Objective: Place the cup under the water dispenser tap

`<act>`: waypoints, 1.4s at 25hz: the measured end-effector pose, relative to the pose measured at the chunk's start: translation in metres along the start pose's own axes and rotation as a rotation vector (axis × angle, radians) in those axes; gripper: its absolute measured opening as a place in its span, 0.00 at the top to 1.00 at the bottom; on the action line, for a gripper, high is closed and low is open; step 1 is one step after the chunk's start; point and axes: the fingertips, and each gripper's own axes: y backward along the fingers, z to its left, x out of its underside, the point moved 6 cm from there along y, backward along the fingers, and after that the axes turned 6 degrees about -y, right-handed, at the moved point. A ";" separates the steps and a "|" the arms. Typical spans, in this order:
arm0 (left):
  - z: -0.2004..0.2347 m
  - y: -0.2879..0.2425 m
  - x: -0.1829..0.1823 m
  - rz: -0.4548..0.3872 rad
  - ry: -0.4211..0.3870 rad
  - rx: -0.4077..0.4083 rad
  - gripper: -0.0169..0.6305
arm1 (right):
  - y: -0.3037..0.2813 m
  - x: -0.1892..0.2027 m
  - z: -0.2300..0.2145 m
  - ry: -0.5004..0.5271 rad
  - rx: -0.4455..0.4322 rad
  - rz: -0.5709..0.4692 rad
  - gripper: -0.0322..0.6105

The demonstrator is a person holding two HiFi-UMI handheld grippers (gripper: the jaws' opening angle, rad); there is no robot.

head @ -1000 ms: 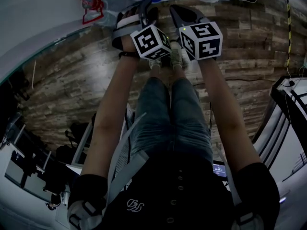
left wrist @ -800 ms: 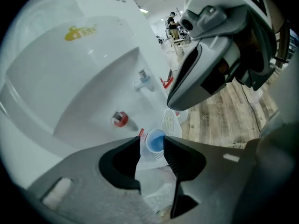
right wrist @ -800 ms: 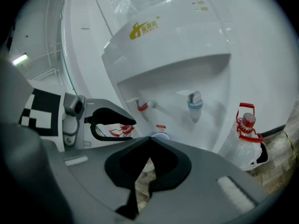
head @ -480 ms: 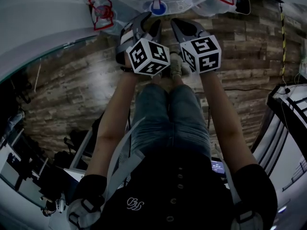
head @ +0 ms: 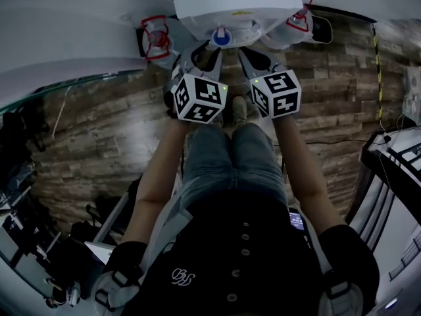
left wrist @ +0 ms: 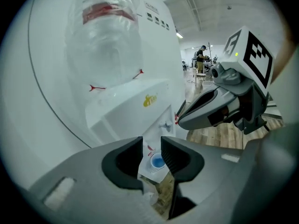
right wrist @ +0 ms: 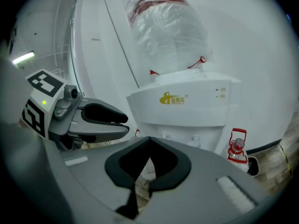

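Observation:
The white water dispenser (head: 230,5) stands ahead of me, a clear water bottle (right wrist: 163,27) on its top and small white taps (right wrist: 194,139) under its front panel. A small round blue thing (head: 221,37), perhaps the cup, sits at the dispenser's front ledge and shows through the left jaws as the blue thing (left wrist: 157,162). My left gripper (head: 200,56) points at it from short of the dispenser; its jaws are closing, still apart, with nothing between them. My right gripper (head: 253,56) hovers beside it, tips touching, empty.
A red-framed lantern-like object (right wrist: 237,146) stands on the floor right of the dispenser, and another (head: 156,38) to its left. A curved white wall (head: 59,25) runs behind. Wooden floor (head: 99,130) lies below, with my legs under the grippers.
Both grippers have risen together toward the dispenser, which now fills more of the head view. The left gripper has rolled, its marker cube turned.

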 end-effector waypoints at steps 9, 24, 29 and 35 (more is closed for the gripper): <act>0.018 0.051 -0.033 -0.117 0.112 -0.019 0.78 | 0.030 -0.036 0.030 0.009 -0.011 -0.051 0.95; 0.001 0.096 -0.054 -0.202 0.270 0.030 0.81 | 0.076 -0.059 0.069 0.129 -0.053 -0.089 0.95; 0.004 0.109 -0.057 -0.241 0.291 0.009 0.90 | 0.083 -0.060 0.082 0.139 -0.062 -0.099 0.95; 0.002 0.128 -0.061 -0.278 0.281 -0.027 0.93 | 0.094 -0.063 0.091 0.146 -0.065 -0.117 0.95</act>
